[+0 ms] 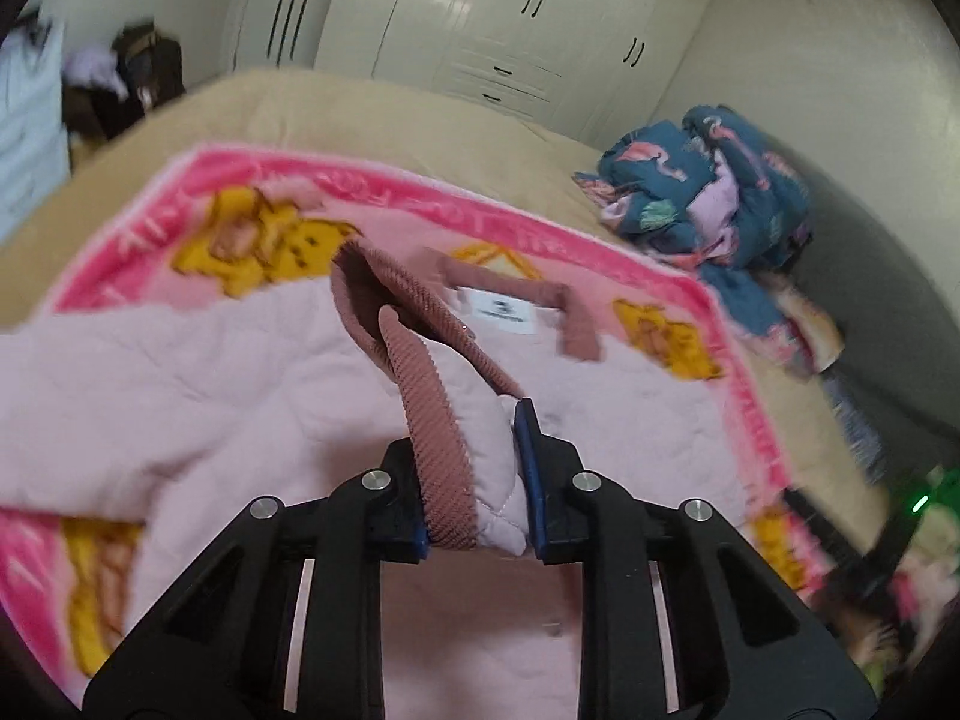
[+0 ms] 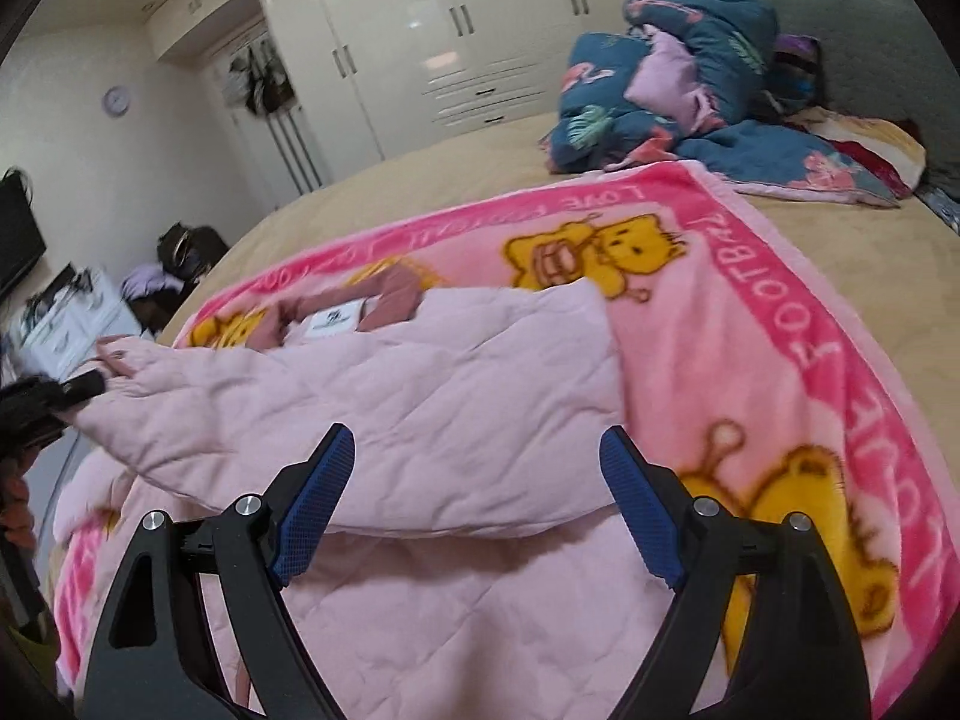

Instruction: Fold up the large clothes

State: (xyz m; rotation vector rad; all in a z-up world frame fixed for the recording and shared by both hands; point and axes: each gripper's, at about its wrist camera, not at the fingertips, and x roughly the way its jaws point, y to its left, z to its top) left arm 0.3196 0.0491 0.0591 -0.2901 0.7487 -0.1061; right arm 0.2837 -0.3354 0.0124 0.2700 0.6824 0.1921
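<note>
A pale pink quilted jacket (image 1: 198, 396) with a dusty-rose ribbed collar and a white neck label (image 1: 503, 313) lies on a pink cartoon blanket (image 1: 420, 204) on the bed. My left gripper (image 1: 474, 444) is shut on a fold of the jacket's ribbed edge and quilted fabric, lifted above the rest. In the right wrist view the jacket (image 2: 432, 396) lies folded over itself. My right gripper (image 2: 477, 450) is open and empty just above it. The left gripper (image 2: 78, 387) shows at the far left, holding the jacket's edge.
The blanket (image 2: 798, 324) lies on a beige bed (image 2: 870, 252). A heap of blue patterned bedding (image 2: 678, 90) sits near the headboard. White wardrobes (image 2: 456, 42) stand behind the bed. A white dresser (image 2: 72, 318) and dark bags (image 2: 186, 246) are at the left.
</note>
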